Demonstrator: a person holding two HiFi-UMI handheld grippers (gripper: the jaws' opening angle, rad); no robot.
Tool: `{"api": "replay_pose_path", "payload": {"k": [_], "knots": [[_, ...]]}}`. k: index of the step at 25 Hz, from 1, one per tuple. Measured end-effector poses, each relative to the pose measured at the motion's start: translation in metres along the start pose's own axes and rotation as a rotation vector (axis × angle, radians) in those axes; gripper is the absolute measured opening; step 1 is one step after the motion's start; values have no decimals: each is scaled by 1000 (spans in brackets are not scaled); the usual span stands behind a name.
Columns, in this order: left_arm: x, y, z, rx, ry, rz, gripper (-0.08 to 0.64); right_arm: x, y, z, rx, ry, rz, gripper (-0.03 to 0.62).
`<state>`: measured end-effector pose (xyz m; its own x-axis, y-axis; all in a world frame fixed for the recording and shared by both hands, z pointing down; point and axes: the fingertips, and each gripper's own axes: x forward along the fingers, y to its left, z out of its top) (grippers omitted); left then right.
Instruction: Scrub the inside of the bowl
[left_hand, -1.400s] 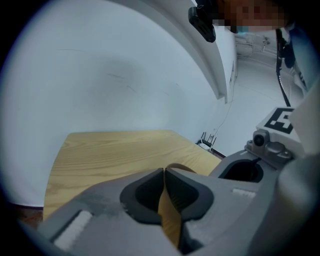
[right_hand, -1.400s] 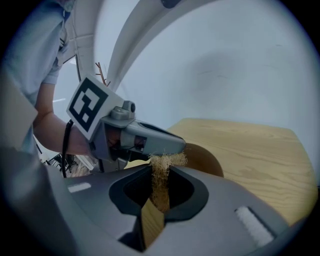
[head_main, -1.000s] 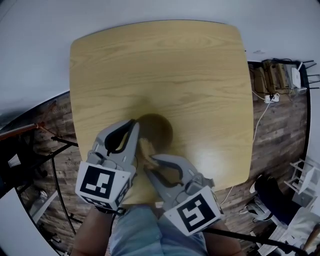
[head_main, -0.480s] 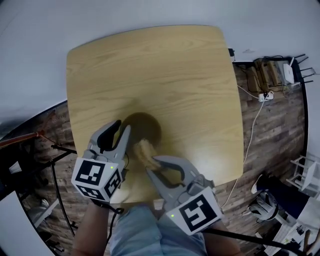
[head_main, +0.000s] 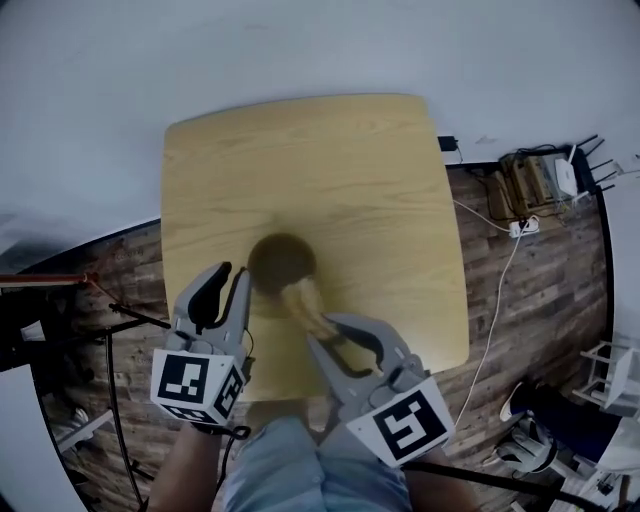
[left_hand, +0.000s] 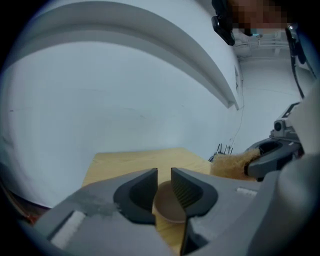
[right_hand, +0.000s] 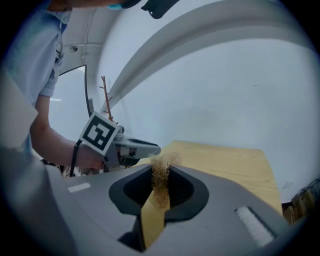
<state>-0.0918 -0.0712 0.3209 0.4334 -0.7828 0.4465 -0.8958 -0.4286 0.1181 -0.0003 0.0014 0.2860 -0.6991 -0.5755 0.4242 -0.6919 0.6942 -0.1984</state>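
A small brown bowl (head_main: 281, 262) stands on the light wooden table (head_main: 330, 170), toward its near left part. My left gripper (head_main: 240, 280) sits just left of the bowl's rim, apart from it. Its jaws stand a narrow gap apart with nothing between them, and the bowl (left_hand: 167, 207) shows beyond that gap. My right gripper (head_main: 318, 332) is shut on a tan fibrous scrubber (head_main: 303, 298), whose tip reaches the bowl's near rim. The scrubber (right_hand: 161, 175) is pinched between the right jaws, above the table.
The table's near edge (head_main: 300, 392) lies right under both grippers. Dark wood floor surrounds the table. A power strip with cables (head_main: 520, 226) and a wooden crate (head_main: 535, 175) lie on the floor at right. Black stand legs (head_main: 120, 312) stand at left.
The head view has risen, so the table looks smaller. My left gripper has drawn back from the bowl's left rim. The right gripper still holds the scrubber at the near rim.
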Motion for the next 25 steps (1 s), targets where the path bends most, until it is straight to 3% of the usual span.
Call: {"api": "replay_pose_path", "payload": {"k": [5, 8, 13, 18, 25], "knots": [[-50, -39, 25, 19, -93, 13, 99, -50, -4, 16, -38, -74, -78, 64], [-81, -55, 45, 59, -169, 97, 27, -66, -4, 30, -94, -133, -95, 64], [-127, -80, 62, 104, -246, 205, 20, -90, 10, 51, -141, -195, -104, 64], [-155, -108, 74, 98, -303, 227, 20, -99, 26, 66, -186, -259, -114, 61], [-184, -89, 86, 96, -328, 225, 20, -100, 53, 90, -193, -314, -149, 61]]}}
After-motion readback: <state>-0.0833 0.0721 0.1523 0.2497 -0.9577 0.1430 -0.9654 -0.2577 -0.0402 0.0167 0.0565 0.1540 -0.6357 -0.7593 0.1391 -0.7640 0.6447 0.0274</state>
